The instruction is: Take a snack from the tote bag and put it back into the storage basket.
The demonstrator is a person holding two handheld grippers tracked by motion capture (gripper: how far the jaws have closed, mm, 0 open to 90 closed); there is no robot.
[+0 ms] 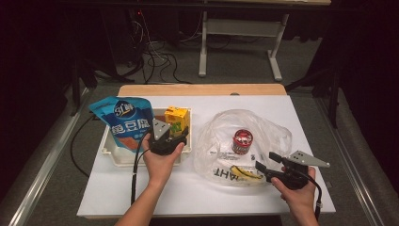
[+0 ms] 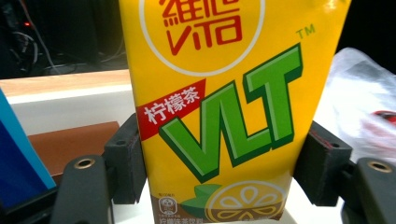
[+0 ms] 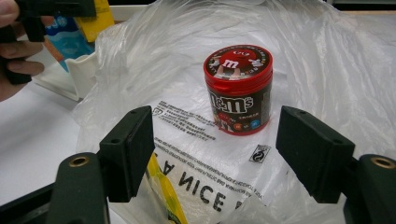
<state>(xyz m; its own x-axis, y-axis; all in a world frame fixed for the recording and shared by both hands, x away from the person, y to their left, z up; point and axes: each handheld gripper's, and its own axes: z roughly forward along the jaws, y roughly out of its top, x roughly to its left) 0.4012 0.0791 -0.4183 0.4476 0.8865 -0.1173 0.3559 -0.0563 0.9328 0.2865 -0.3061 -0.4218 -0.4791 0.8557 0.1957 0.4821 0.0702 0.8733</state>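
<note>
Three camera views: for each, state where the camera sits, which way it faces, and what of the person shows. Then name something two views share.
High view: above the person's side, looking forward and down on the table; both forearms show, plus the left gripper and right gripper.
Left gripper view: rides the left gripper, facing the yellow tea carton between its jaws.
Right gripper view: rides the right gripper, facing the red candy tub on the plastic bag.
Shared: both gripper views show the carton.

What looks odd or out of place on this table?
Nothing is spilled or damaged. The crumpled clear plastic bag lies flat, so its printed lettering reads upside down in the high view, and the red M&M's canister stands upright on it rather than inside.
</note>
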